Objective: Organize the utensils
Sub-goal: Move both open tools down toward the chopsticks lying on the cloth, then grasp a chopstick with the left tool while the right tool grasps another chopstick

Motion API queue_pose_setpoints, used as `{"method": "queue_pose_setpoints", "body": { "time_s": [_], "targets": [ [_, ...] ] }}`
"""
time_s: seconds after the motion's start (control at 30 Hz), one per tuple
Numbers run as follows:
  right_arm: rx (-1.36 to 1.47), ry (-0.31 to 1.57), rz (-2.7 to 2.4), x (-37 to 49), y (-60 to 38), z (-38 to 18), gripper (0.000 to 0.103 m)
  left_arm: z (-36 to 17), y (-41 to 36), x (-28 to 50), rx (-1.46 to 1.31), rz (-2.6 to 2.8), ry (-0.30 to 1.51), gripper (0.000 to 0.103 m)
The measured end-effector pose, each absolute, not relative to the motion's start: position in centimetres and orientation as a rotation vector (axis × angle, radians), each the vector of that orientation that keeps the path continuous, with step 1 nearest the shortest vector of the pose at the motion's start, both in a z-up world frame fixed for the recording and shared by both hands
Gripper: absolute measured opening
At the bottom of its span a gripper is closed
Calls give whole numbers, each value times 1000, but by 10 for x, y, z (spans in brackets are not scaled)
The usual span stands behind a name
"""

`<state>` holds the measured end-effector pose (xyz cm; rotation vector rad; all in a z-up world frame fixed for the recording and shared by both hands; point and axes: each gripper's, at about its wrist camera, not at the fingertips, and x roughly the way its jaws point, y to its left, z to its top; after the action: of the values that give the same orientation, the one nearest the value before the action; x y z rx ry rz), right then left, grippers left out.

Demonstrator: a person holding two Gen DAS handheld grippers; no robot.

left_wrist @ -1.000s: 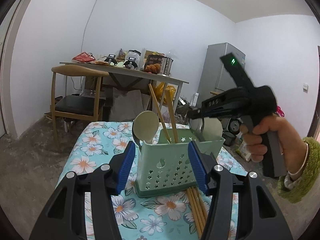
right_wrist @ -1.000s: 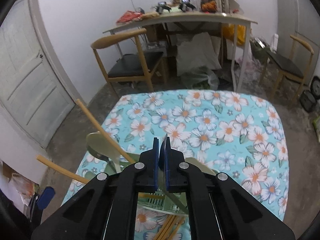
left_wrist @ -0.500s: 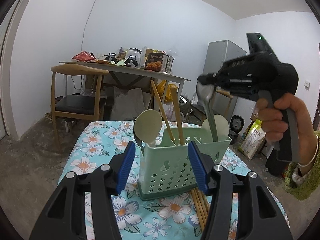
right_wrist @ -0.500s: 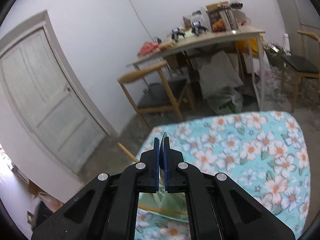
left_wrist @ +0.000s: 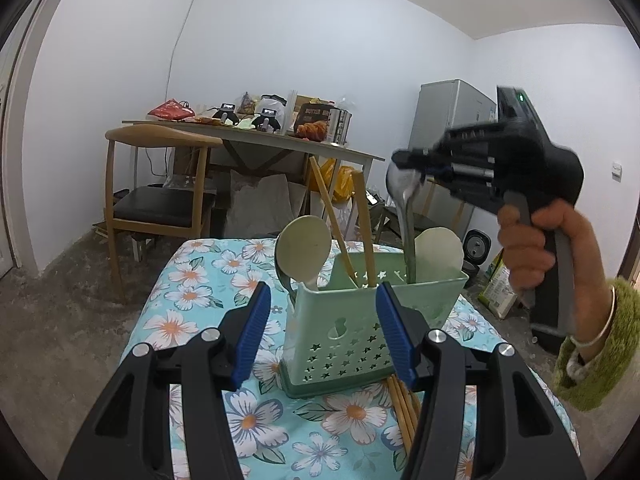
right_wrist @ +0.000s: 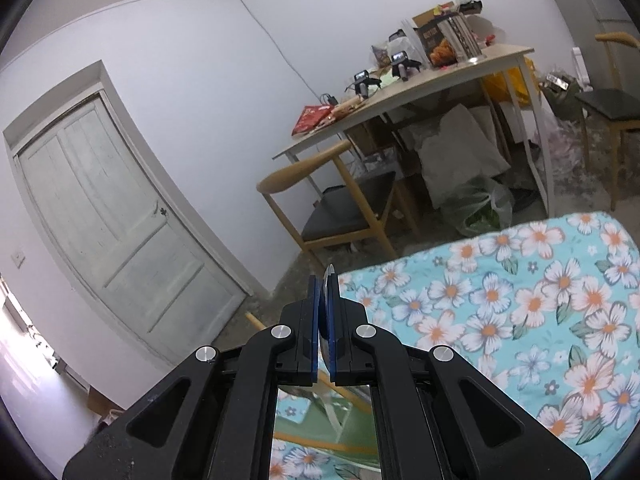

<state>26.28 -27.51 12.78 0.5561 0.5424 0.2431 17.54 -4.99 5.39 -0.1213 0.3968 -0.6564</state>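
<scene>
steel spoon (left_wrist: 404,200), bowl up, clamped in right gripper (left_wrist: 408,160) jaws above green caddy (left_wrist: 360,320); left gripper (left_wrist: 320,332) jaws spread wide.

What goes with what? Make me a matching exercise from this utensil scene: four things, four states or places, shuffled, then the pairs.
Things:
1. metal spoon
2. loose chopsticks
3. left hand-held gripper
4. green caddy

States or places:
A. open
B. lying flat on the floral cloth
C. pinched by the right hand-held gripper
D. standing upright, holding utensils

Pairs: 1-C, 2-B, 3-A, 4-D
</scene>
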Motion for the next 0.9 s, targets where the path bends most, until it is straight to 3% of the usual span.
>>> {"method": "queue_pose_setpoints", "body": {
  "time_s": [0.17, 0.27, 0.63, 0.73, 0.9],
  "targets": [
    [531, 542, 242, 245, -275, 119, 9, 53, -47, 173, -116, -657, 408, 53],
    [512, 524, 234, 231, -277, 121, 19, 52, -44, 170, -129, -660, 427, 53],
    [447, 408, 190, 112, -291, 140, 38, 47, -36, 141, -177, -717, 536, 53],
    [490, 489, 219, 82, -285, 113, 40, 33, -36, 127, -185, -757, 614, 53],
    [707, 800, 296, 69, -262, 22, 41, -3, -42, 104, -198, -812, 760, 53]
  ]
}}
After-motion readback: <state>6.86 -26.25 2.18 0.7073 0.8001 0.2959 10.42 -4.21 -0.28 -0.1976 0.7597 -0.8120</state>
